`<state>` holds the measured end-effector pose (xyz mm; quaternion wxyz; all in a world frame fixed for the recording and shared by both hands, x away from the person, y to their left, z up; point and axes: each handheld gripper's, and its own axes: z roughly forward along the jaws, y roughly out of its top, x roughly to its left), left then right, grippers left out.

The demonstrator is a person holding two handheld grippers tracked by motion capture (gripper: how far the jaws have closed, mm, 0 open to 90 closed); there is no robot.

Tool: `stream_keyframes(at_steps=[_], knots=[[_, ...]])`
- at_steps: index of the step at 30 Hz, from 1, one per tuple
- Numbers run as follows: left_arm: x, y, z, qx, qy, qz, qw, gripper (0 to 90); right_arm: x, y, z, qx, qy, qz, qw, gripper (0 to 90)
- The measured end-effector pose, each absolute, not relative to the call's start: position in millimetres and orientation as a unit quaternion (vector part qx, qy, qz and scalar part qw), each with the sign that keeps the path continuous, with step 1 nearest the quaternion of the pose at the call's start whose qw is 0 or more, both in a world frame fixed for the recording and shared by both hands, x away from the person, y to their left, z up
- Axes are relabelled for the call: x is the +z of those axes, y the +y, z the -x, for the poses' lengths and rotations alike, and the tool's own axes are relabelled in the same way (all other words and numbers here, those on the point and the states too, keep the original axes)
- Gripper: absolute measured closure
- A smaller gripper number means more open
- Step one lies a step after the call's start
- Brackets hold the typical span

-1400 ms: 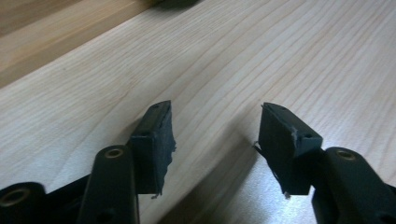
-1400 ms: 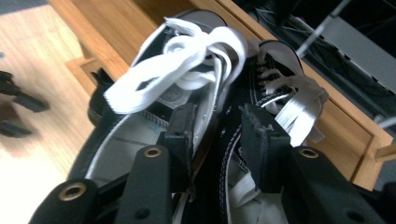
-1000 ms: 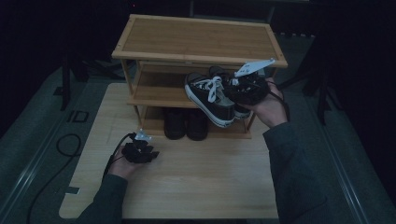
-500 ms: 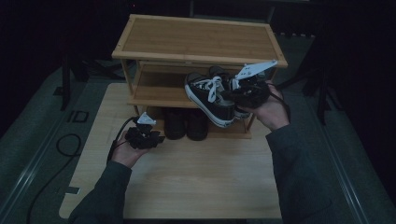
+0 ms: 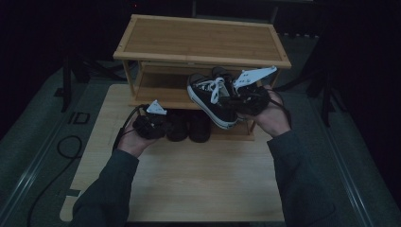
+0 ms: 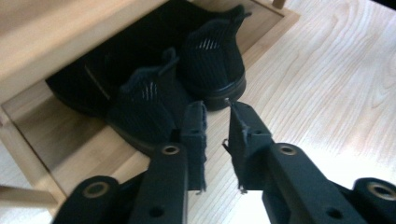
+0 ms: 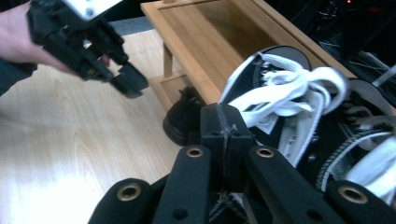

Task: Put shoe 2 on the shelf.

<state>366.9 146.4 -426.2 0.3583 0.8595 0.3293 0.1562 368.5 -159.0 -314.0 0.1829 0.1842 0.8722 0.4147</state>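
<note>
Left gripper [image 5: 152,124]: has come forward from the near-left of the table [image 5: 198,189] to the rack's [image 5: 203,40] bottom shelf; jaws a little apart, empty, tips just short of the heels of the black shoes [image 6: 187,88]
Right gripper [image 7: 225,135]: unmoved; jaws pressed together, whether they pinch anything I cannot tell
Sneakers [image 5: 213,97]: black-and-white laced pair at the right end of the middle shelf, tilted over its front edge, against the right gripper
Reading: left hand's approach looks nearly done; the black pair is likely next to be gripped
</note>
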Motion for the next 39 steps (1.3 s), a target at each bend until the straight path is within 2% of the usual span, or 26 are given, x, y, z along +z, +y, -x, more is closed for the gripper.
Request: stream_keyframes(at_steps=[4, 17, 28, 39], knots=[[-417.6, 144.6, -372.9, 0.159, 0.330, -0.856, 0.365, 90.0, -315.0, -155.4, -361.3, 0.418, 0.874, -0.171, 0.179, 89.9], [-401.2, 126.5, -385.8, 0.184, 0.333, -0.844, 0.377, 90.0, -335.3, -160.4, -349.0, 0.428, 0.876, -0.154, 0.159, 89.9], [-390.1, 104.1, -403.2, 0.224, 0.329, -0.843, 0.363, 90.0, -365.0, -160.5, -340.9, 0.412, 0.890, -0.143, 0.135, 89.9], [-386.4, 83.2, -419.2, 0.237, 0.334, -0.841, 0.353, 90.0, -385.7, -174.4, -337.6, 0.398, 0.896, -0.152, 0.123, 89.9]])
